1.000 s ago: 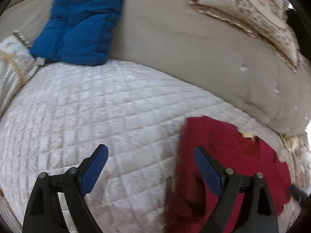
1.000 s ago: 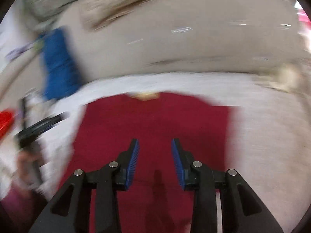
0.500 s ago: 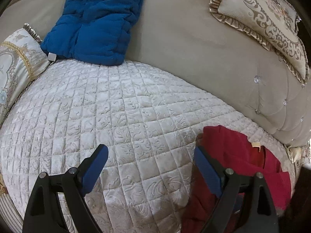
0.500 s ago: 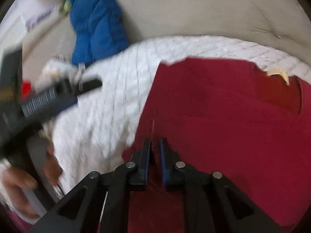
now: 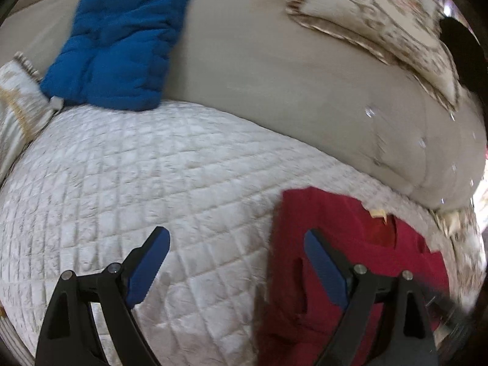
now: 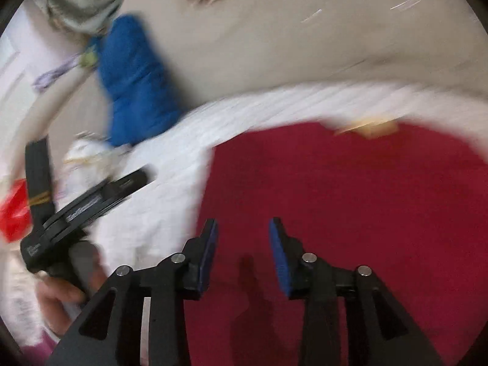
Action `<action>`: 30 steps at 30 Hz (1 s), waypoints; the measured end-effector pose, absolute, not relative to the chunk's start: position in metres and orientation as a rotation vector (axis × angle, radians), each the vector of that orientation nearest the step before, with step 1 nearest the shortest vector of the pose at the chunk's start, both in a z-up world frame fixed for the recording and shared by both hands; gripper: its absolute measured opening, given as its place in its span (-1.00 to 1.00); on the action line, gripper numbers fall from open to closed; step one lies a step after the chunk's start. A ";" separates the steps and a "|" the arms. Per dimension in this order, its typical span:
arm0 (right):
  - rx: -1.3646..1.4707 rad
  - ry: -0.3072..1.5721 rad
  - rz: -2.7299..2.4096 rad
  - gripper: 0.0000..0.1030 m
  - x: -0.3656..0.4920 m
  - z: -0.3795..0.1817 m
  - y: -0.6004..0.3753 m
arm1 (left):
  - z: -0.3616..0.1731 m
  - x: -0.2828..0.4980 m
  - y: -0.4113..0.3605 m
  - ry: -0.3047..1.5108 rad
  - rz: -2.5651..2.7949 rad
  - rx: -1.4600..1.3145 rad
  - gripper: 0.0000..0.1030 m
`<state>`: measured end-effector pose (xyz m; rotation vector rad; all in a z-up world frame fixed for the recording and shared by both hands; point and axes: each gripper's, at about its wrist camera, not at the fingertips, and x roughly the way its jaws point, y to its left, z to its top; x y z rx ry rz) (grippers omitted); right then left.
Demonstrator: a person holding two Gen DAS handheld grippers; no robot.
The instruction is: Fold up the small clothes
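Beige upholstered backrest (image 5: 274, 97): fills upper half of left wrist view, tufting studs smeared by blur; top edge cut off by lens rim.
White quilted cover (image 5: 152, 189): spans centre and left of same view, diamond stitching legible near middle, washed out in right wrist view.
Red garment (image 6: 350, 213): spread on cover, right of centre; tan neck label (image 6: 369, 126) at far edge, toward backrest. Near hem cut off by frame bottom in both views; outline smeared, sleeves not distinguishable.
Blue padded cushion (image 5: 122, 45): leaning on backrest, far left, lower edge touching cover.
Patterned cushion (image 5: 381, 27): upper right on backrest, pattern blurred, right corner hidden by dark lens edge.
Left gripper (image 5: 236, 262): fingers wide apart, nothing between; left finger over bare cover, right finger (image 5: 326, 271) over garment's left edge. Contact with fabric not determinable.
Right gripper (image 6: 243, 256): fingers moderately apart, empty, above garment's near left part.
Red object (image 6: 13, 210): far left of right wrist view, cropped, unidentifiable.
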<state>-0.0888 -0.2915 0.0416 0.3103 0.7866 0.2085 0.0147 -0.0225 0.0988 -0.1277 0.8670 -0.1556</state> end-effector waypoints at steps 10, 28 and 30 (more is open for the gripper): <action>0.418 0.879 -0.232 -1.00 -0.102 0.015 -0.466 | 0.066 0.006 -0.078 0.947 -0.243 0.054 0.80; 0.323 0.862 -0.244 -1.00 -0.170 0.008 -0.456 | 0.038 0.010 -0.084 1.006 -0.209 0.078 0.83; 0.372 0.853 -0.239 -1.00 -0.175 -0.002 -0.465 | 0.040 0.007 -0.081 0.998 -0.210 0.064 0.83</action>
